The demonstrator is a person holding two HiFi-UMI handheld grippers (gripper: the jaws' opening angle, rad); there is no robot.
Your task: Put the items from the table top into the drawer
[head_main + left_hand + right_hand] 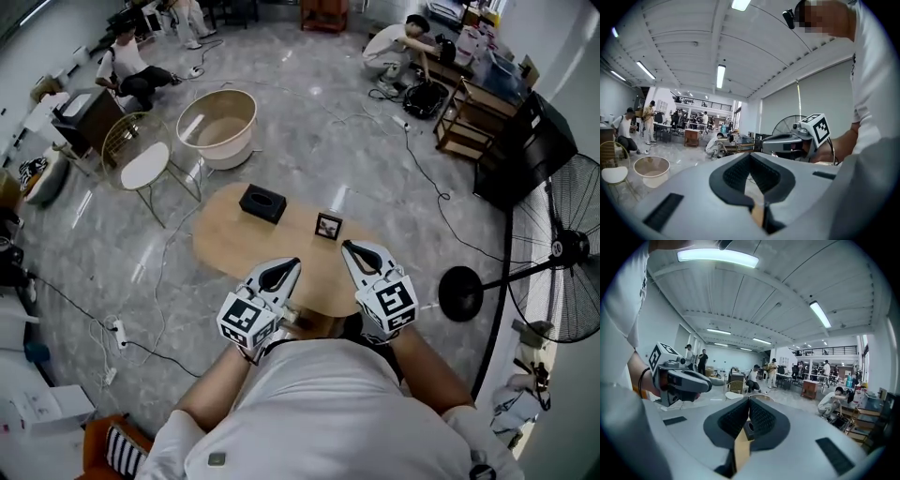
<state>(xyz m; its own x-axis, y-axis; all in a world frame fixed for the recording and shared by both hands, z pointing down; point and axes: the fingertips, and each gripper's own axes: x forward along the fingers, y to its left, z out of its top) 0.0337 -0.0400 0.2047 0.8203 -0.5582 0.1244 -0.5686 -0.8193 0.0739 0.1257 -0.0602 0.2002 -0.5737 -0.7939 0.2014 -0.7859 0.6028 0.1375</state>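
- The left hand-held gripper [291, 266] and the right hand-held gripper [349, 248] are both hovering over the near edge of the counter [225, 246], pointing out across it; each is showing its jaws pressed together with nothing between the pads.
- The black tissue box [262, 203] is sitting on the counter's far left part; its long axis is running roughly along the counter's length, and a dark oval slot is showing in its top.
- The picture frame [328, 226] is standing upright near the counter's middle, towards its far edge, facing the person; it is lying almost straight ahead of the right hand-held gripper, which I am judging to be the nearer one for it.
- The box is lying ahead and to the left over the counter, so the left hand-held gripper is looking better placed (a grip across the short sides seems likeliest); either pair of jaws would need opening first.
- The counter is looking like smooth pale wood with a rounded, oval outline; the box is matt and hard-edged; the frame is small, square and dark-rimmed around a pale mount.
- The drawer is not showing clearly from the counter's top side, so I am not placing it.
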